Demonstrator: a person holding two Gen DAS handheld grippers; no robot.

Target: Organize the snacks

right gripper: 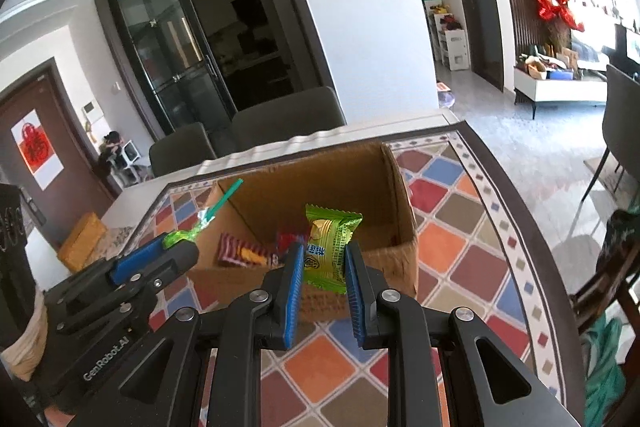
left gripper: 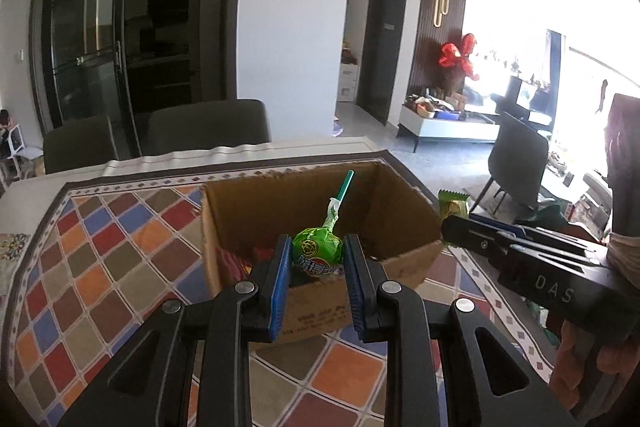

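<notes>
Two hand-held grippers poised at an open cardboard box (left gripper: 404,223) that stands on a desk (left gripper: 120,239) covered by a cloth of coloured diamonds. The left gripper (left gripper: 317,259) has its jaws pinching the round green-wrapped head of a lollipop (left gripper: 318,251); the stick points up and away from the jaws, leaning slightly right, so the long axis of the sweet runs roughly along the line of the jaws and out over the box opening. The right gripper (right gripper: 323,267) has its jaws pinching a green-and-yellow snack packet (right gripper: 330,247) by its flat faces, the packet held upright with its crimped upper edge above the jaws and its lower edge hanging below them. Both snacks are thus held in the air at the near wall of the box, the lollipop toward the box's left side and the packet toward its right; neither is touching the cardboard, as far as the views show. Inside the box, on its floor, lie a striped red-and-orange wrapper (right gripper: 240,251) and at least one red-wrapped item (right gripper: 290,239), partly hidden by the jaws. Judged from this arrangement, the step in hand is delivery: each snack lies just short of, and above, the opening, so the coming move calls for a short advance forward and down before release. The two grippers appear about equally near to the box.
</notes>
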